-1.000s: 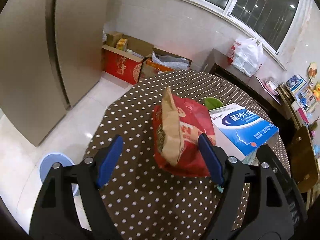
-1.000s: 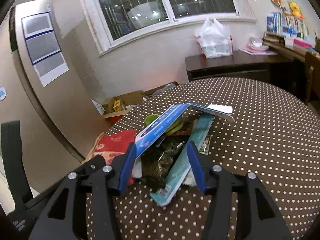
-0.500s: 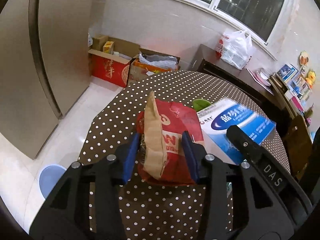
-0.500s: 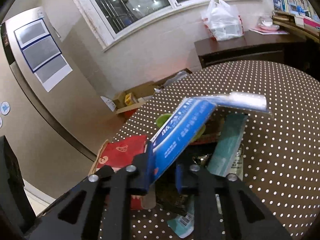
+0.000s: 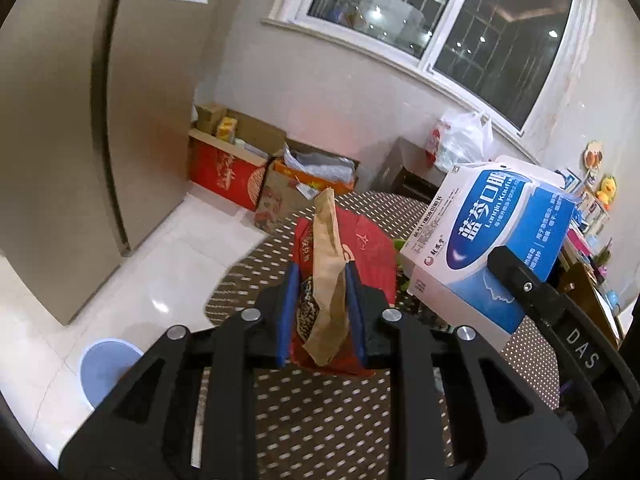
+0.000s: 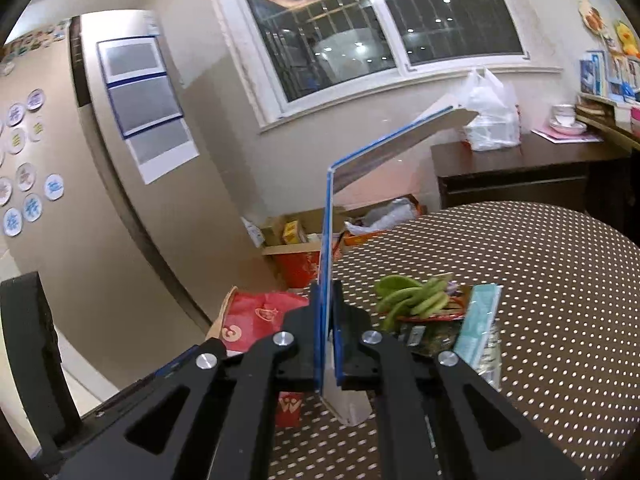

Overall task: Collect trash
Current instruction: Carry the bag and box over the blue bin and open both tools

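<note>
Change since earlier: both tongs went from standing wide apart around the trash on the table to being clamped on it, and both loads have come up off the table.
Left tongs (image 5: 322, 312): jaws are closing, blue pads pressed on both sides of the red bag with its brown paper strip between them.
Red bag (image 5: 368, 248): held upright in the left tongs, clear of the table; its upper part sticks out past the fingertips.
Brown paper strip (image 5: 328, 264): runs along the middle of the red bag, straight between the left pads and out beyond them.
Right tongs (image 6: 327, 320): jaws drawn together, clamped on the thin edge of the blue and white box.
Blue and white box (image 5: 492, 240): flattened, rising upright out of the right tongs; its top flap bends away to the right of them. In the left wrist view it hangs just right of the left tongs, printed face showing.
Green pods (image 6: 412, 296): on the table, ahead and just right of the right fingertips, apart from them.
Teal packet (image 6: 480, 320): lying on the table right of the right tongs, beside the pods, among other wrappers.
Table (image 6: 560, 280): brown cloth with white dots, below both tongs.
Blue bin (image 5: 106, 372): on the floor, below and left of the left tongs.
</note>
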